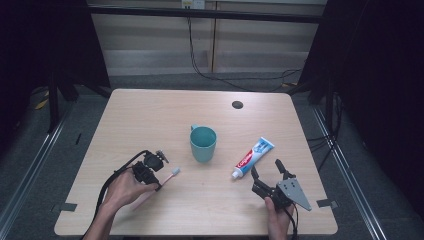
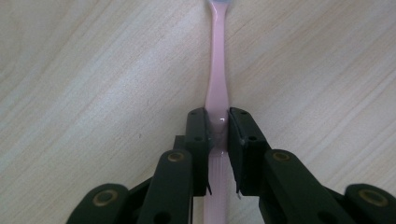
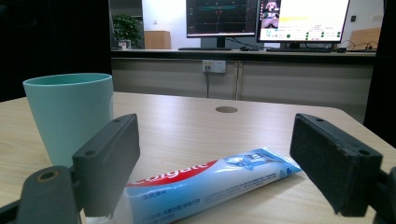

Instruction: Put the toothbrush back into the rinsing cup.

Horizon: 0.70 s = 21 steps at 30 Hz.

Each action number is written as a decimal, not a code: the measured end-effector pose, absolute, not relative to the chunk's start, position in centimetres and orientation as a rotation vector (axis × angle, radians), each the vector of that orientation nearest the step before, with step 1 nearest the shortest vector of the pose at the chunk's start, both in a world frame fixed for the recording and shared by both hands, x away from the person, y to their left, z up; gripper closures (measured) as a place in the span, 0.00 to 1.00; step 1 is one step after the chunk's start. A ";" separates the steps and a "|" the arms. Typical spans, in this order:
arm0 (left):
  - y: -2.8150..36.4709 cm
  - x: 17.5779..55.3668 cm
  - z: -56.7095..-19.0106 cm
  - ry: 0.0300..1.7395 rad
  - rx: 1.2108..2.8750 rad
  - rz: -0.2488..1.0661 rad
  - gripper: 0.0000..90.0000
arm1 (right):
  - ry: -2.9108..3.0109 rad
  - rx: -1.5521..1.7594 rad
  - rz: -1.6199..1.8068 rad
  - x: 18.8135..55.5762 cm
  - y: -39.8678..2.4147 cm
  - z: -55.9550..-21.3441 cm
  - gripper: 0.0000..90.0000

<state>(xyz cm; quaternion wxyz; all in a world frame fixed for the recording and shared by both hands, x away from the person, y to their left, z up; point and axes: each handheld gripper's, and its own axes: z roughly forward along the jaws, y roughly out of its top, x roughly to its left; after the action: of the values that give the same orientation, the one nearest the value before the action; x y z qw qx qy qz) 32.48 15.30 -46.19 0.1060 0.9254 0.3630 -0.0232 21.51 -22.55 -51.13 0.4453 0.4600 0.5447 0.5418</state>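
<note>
A pale wooden bench (image 1: 150,115) stands on grey floor (image 1: 30,165). Behind the bench, cables (image 1: 220,75) hang down a beige wall (image 1: 150,45). Lit monitors (image 3: 266,18) stand beyond it.

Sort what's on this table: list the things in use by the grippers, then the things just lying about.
In use:
- pink toothbrush, clamped in the left gripper
- toothpaste tube, lying in front of the open right gripper

Lying about:
- teal cup, standing untouched mid-table
- round cable hole in the table

A lab or office: monitors (image 3: 266,18), wall sockets (image 3: 214,66), trailing cables (image 1: 220,75).
</note>
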 end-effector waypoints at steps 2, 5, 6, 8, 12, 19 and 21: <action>15.6 32.6 -46.1 1.096 2.702 -0.070 0.88 | 1.350 1.140 1.342 21.5 -22.5 -51.1 0.17; 16.1 32.6 -45.7 1.098 2.675 -0.092 0.88 | 1.348 1.140 1.342 21.5 -22.5 -51.1 0.17; 16.2 32.5 -45.6 1.099 2.667 -0.095 0.88 | 1.349 1.141 1.342 21.5 -22.5 -51.1 0.17; 16.4 32.5 -45.4 1.098 2.655 -0.093 0.88 | 1.350 1.142 1.342 21.5 -22.5 -51.1 0.17; 16.8 32.4 -44.8 1.097 2.634 -0.104 0.88 | 1.348 1.141 1.342 21.5 -22.5 -51.1 0.17; 17.4 32.4 -43.9 1.094 2.582 -0.105 0.88 | 1.347 1.141 1.342 21.5 -22.5 -51.1 0.17; 17.6 32.4 -43.6 1.085 2.547 -0.120 0.87 | 1.349 1.141 1.341 21.5 -22.5 -51.1 0.17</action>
<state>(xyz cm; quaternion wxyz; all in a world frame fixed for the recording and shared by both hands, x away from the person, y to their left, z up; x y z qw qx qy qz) 32.39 17.56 -43.56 0.1840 0.9035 0.3847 -0.0425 21.51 -22.54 -51.13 0.4455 0.4605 0.5445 0.5413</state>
